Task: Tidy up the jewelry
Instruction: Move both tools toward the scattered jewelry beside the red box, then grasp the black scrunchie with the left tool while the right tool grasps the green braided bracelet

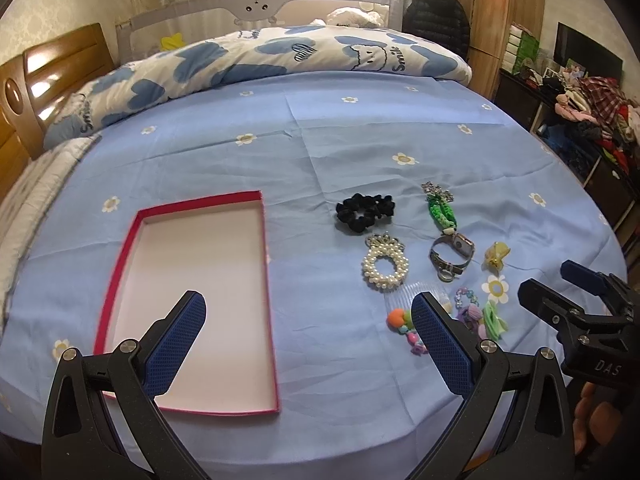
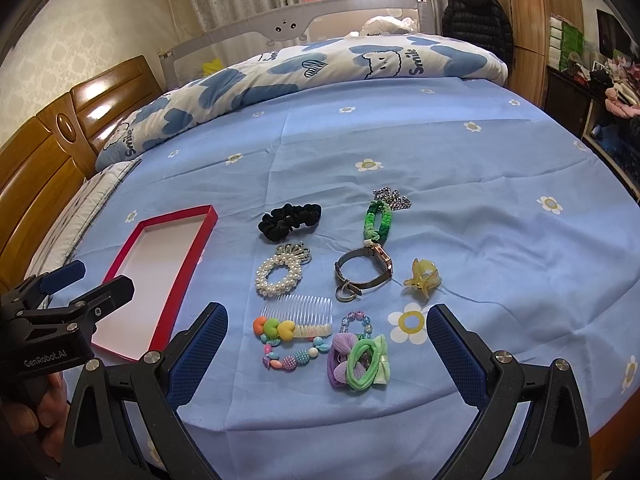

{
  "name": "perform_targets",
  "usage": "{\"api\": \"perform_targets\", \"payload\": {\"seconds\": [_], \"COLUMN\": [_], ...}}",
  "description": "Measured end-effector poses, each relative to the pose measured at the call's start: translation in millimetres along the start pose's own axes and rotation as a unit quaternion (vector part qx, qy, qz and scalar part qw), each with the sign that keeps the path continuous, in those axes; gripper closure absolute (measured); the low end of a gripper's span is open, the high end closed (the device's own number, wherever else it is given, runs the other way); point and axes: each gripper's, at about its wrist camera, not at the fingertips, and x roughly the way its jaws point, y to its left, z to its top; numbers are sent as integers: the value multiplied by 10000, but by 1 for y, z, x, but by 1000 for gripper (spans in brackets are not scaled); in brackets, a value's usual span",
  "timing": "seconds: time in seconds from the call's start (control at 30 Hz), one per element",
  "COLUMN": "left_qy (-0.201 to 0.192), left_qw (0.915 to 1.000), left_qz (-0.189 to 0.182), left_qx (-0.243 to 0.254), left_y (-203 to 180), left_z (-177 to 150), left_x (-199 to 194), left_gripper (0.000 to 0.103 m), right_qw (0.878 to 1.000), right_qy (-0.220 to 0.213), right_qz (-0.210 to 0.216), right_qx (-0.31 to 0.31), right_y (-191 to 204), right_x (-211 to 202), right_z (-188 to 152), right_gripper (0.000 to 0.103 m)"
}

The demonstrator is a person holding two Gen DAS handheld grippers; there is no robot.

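With both the left gripper (image 1: 308, 344) and right gripper (image 2: 326, 354) spread wide and empty above the bed (image 2: 480, 240), the jewelry lies right of the red tray (image 1: 120, 264), so I would pinch the green hair tie (image 2: 362, 360) squarely, avoiding the sheet.

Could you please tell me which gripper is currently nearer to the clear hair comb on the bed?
The right gripper: the clear comb lies just ahead between its open fingers. The left gripper hovers off to the comb's left, by the red box.

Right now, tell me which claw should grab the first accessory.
Probably the right claw: open, with the comb and bead bracelet between its fingers. The left claw, also open, hangs by the red tray.
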Motion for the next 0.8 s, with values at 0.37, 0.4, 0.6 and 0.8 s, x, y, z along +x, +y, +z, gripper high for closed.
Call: {"api": "perform_targets", "payload": {"seconds": [0.37, 0.4, 0.6, 0.8], "left_qy": [218, 245, 440, 732], "left_qw": [9996, 9995, 9984, 9955], "left_qz": [-146, -169, -348, -598], "left_qx": [-35, -44, -78, -79], "left_y": [4, 4, 3, -4], "left_z": [19, 21, 38, 60], "left_x": [31, 35, 64, 103], "left_gripper": [0, 0, 0, 0], "right_qw": [9998, 9998, 9995, 9972], "right_qy": [72, 68, 127, 545], "right_qz": [-119, -116, -62, -10], "right_qx": [118, 141, 281, 508], "right_y": [-19, -22, -35, -51], "right_x": [23, 26, 45, 81], "right_z": [10, 12, 26, 42], "right_gripper": [2, 2, 4, 5]}}
